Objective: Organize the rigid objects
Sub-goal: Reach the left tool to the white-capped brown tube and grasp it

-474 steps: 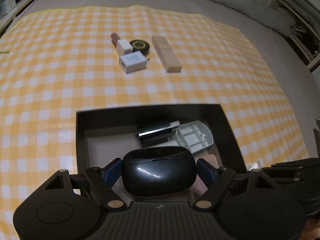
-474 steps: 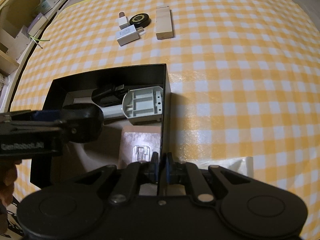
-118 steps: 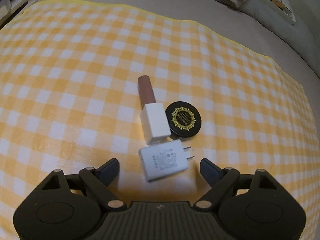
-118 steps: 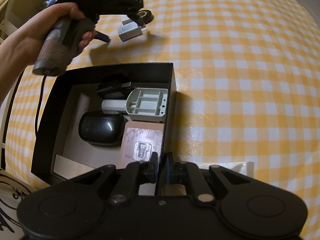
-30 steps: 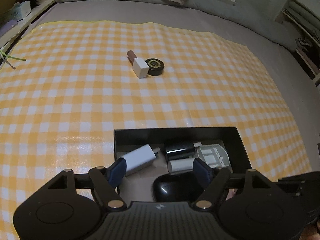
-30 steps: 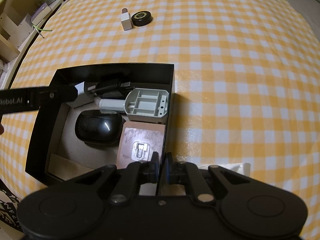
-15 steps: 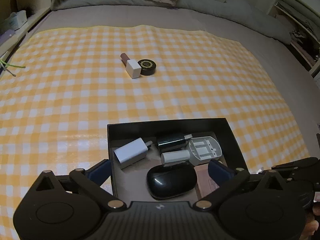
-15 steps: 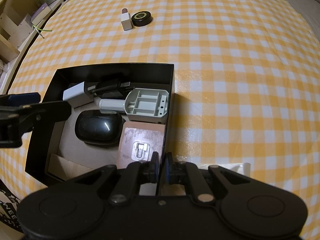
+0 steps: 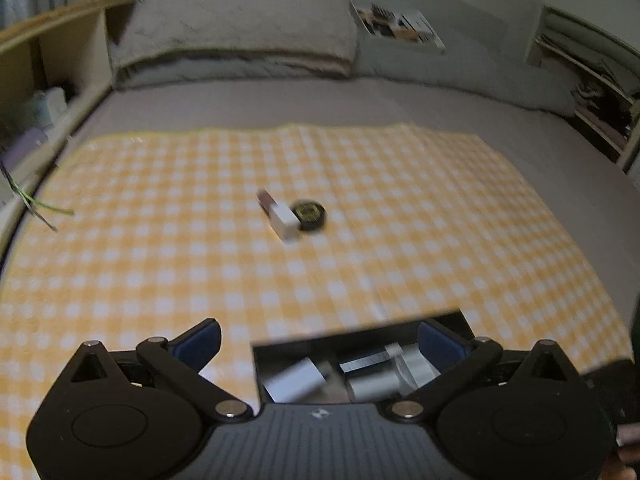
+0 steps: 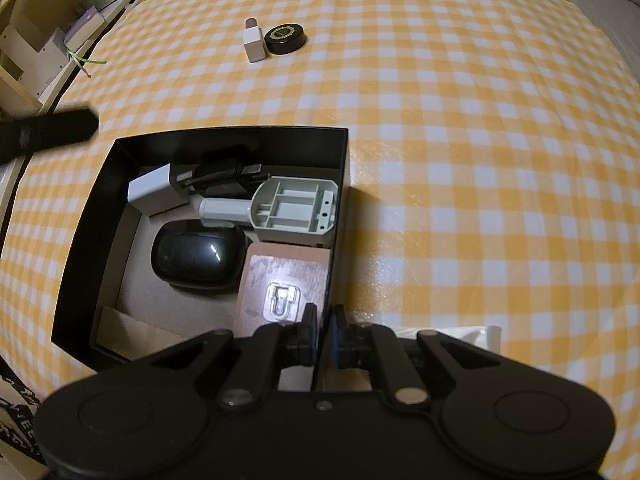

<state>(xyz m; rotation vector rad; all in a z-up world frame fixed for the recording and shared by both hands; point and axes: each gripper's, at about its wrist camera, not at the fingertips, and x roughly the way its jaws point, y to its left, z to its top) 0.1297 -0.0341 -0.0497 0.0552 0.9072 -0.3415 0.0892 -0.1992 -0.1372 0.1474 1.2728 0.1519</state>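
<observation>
done: charger (image 10: 158, 194), case (image 10: 196, 258) and other items are laid in box (image 10: 344, 152) | left: lipstick (image 10: 253, 42) and tin (image 10: 286, 39) remain on cloth (image 10: 460, 128) | left gripper (image 9: 318, 346) is spread, empty | right gripper (image 10: 323, 330) is clenched on box wall

Crowded box (image 10: 343, 152) (free cloth (image 10: 480, 128) alongside)

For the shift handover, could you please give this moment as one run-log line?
left gripper: open, empty, jaws just opened | right gripper: shut on box wall | charger: in box | tube, tin: on cloth
</observation>
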